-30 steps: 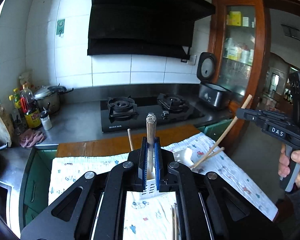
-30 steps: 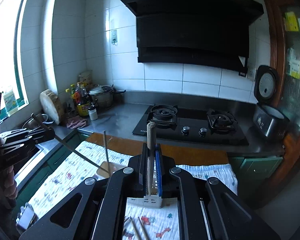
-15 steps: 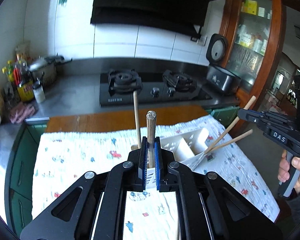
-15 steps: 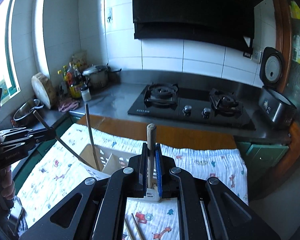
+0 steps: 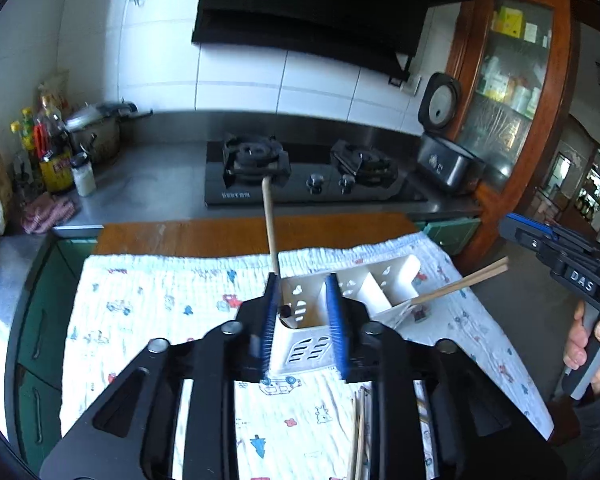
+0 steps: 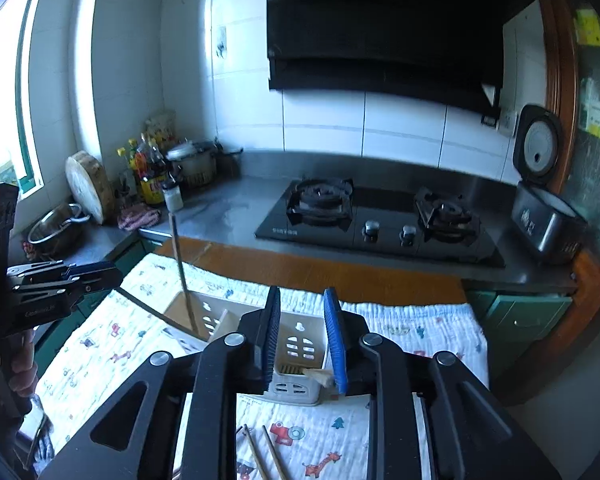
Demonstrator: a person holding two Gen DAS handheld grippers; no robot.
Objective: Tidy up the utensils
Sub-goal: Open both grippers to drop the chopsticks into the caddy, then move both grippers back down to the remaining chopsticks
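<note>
The left gripper [image 5: 303,322] stands with its jaws spread wide and nothing between them, poised over the left end of the white utensil caddy [image 5: 312,354] that sits on the printed cloth [image 5: 160,300]; the right gripper [image 6: 304,338] is likewise wide open and empty above the caddy's other end. A wooden-handled utensil [image 5: 269,228] stands nearly upright in the left compartment, and a pair of chopsticks [image 5: 464,282] leans out of the right end at a shallow slant. More loose chopsticks [image 6: 262,458] lie on the cloth just in front of the caddy, so the sorting looks only partly done. To do the next pick well, I would lower one open gripper onto a pair lying flat, line the jaws across the sticks near their middle, and close firmly so they cannot pivot. Then tip them upright and steer them into a compartment without knocking the light plastic caddy, which could easily slide or topple.
</note>
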